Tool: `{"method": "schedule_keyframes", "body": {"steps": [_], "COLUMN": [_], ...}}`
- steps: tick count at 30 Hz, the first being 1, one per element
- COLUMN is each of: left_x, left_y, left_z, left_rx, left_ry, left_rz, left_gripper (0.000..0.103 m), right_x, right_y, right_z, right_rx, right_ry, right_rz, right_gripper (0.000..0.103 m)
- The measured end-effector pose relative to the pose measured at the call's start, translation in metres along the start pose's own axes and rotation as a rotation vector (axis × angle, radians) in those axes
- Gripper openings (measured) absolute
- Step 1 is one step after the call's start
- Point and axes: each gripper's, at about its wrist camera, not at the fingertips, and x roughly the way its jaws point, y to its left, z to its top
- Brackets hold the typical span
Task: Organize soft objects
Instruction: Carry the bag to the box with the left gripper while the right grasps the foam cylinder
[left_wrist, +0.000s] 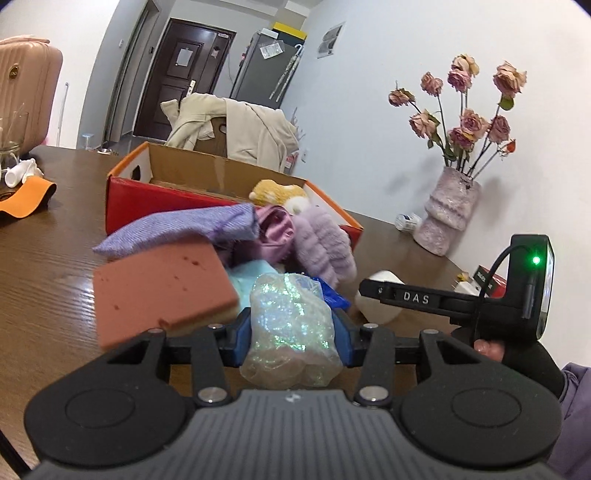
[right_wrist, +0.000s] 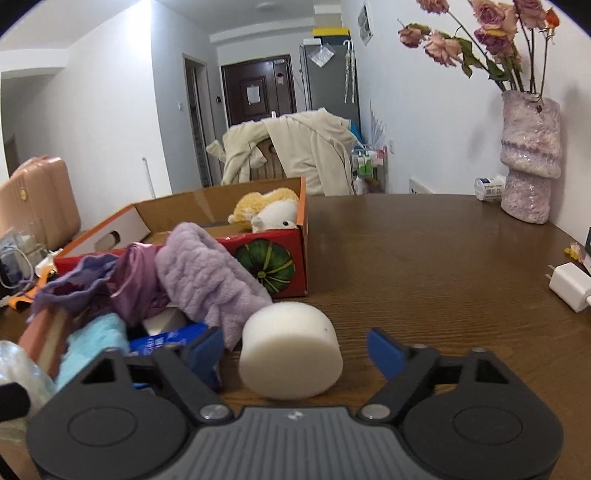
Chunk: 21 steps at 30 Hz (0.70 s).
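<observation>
The left tongs (left_wrist: 291, 332) pinched a crinkly iridescent plastic bundle (left_wrist: 291, 325) off the tabletop (right_wrist: 424, 258) pile; the right tongs (right_wrist: 295, 354) stood wide around a white foam cylinder (right_wrist: 290, 354), untouched; next, squeeze it, then carry both into the red-orange cardboard box (left_wrist: 155, 199).

A dark wooden table (right_wrist: 424, 258) is carrying a red cardboard box (right_wrist: 273, 254). A pile of soft cloths (right_wrist: 207, 277) and a white round sponge (right_wrist: 290, 356) are lying before the box; a pink vase (right_wrist: 530, 158) is standing far right of it.
</observation>
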Motion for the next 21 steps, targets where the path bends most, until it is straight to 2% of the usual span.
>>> {"method": "schedule_keyframes", "body": {"steps": [2,3,10,21], "left_x": [0.000,-0.001,-0.031,-0.099], "left_y": [0.003,0.003,-0.008,-0.035], "left_z": [0.000,0.000,-0.003,-0.020], "left_rx": [-0.005,-0.003,0.047,0.083], "left_ry": [-0.001,-0.003,-0.050,-0.107], "left_rz": [0.004,0.007,0.036,0.079], "left_gripper": [0.045,0.045,0.045,0.046], "right_x": [0.001,-0.001,-0.040,-0.159], "right_y": [0.001,0.002,0.008,0.025], "right_z": [-0.001,-0.001,-0.005,-0.040], "right_rx": [-0.011,-0.012,-0.032,-0.071], "right_ry": [0.011,0.012,-0.016,-0.124], "right_rz": [0.002,0.002,0.008,0.113], "right_gripper": [0.060,0.057,0.057,0.057]}}
